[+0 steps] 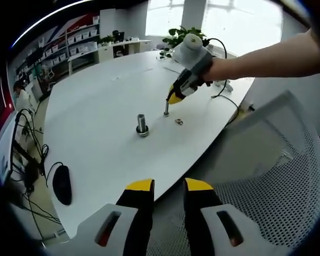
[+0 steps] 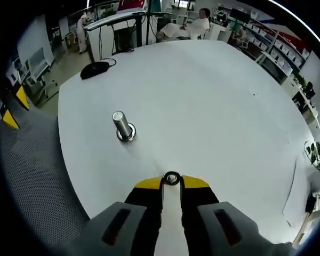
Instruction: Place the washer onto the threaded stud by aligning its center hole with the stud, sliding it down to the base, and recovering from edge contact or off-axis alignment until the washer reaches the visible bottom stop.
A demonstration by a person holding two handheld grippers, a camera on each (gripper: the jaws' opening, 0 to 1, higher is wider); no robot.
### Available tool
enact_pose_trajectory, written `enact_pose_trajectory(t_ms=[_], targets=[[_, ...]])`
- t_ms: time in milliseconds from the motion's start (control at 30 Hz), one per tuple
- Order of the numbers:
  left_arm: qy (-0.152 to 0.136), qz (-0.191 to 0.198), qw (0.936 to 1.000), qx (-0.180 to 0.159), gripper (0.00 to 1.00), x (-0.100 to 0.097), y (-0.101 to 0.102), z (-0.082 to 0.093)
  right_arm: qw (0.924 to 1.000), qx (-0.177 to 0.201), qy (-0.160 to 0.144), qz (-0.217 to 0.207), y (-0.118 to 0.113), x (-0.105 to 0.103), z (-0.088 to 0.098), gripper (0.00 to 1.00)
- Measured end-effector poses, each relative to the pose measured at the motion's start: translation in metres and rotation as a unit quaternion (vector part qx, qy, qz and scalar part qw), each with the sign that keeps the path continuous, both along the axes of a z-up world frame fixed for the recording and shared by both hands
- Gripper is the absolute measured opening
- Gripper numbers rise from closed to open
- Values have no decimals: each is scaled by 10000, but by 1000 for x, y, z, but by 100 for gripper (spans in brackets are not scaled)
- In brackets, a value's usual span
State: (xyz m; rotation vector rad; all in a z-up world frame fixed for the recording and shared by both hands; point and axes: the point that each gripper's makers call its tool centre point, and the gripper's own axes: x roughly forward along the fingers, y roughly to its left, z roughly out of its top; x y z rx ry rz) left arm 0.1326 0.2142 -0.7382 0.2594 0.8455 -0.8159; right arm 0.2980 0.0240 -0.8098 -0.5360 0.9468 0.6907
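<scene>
Washer (image 2: pixel 172 178) clamped in right gripper (image 2: pixel 172 182), clear of stud (image 2: pixel 122 127).
Carry step; next, centre hole over stud mid-table (image 2: pixel 213 96), then lower. Left gripper (image 1: pixel 168 186) apart, empty, off table edge.

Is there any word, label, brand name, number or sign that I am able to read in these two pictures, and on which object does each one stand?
None can be read.
The silver threaded stud, the small metal washer in the right gripper, and the white table carry no visible text.
The far shelves with boxes may bear labels, but they are too small and blurred to read.
</scene>
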Motion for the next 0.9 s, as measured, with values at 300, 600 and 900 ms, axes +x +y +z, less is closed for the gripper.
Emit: enact_pose_trajectory(t_ms=[300, 600, 900], targets=[[11, 10, 10000, 9, 19, 0, 0, 0, 9999, -53, 108, 8, 1, 2, -7, 14], [26, 34, 10000, 15, 19, 0, 1, -1, 9996, 9, 263, -143, 1, 5, -18, 14], [52, 50, 10000, 40, 19, 0, 2, -2, 9991, -158, 365, -114, 0, 8, -38, 15]])
